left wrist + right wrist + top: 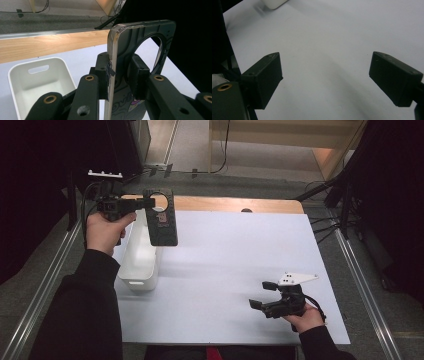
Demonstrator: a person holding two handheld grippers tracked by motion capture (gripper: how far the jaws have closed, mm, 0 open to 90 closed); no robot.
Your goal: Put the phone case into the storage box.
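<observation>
White sheet (230,270) covers most of the table, with a wood strip (235,204) bare along the far edge and dark curtains on both sides of the room. Left gripper (145,204) is held up at the far-left corner, jaws clamped on a dark phone case (161,220) near its top edge, next to the round camera cutout. Left gripper view confirms it: both pads press the case (130,50) from either side, a clear rim runs along its edge, some printed graphic is on the lower part, too cropped to read. Case hangs roughly upright, long side down, clear of the table, over the far end of a white bin (140,257). Bin sits on the sheet at the left edge, just beside the left forearm; its inside (37,85) looks bare where visible, with a slot handle in the far wall. Right gripper (263,295) is low over the near-right part of the sheet, well apart from case and bin, pointing left, grey three-cornered plate on top. Its jaws stand wide apart with nothing between them, plain white sheet (324,62) showing through the gap in the right gripper view. Corner of the bin (273,3) is just visible at the top there.
</observation>
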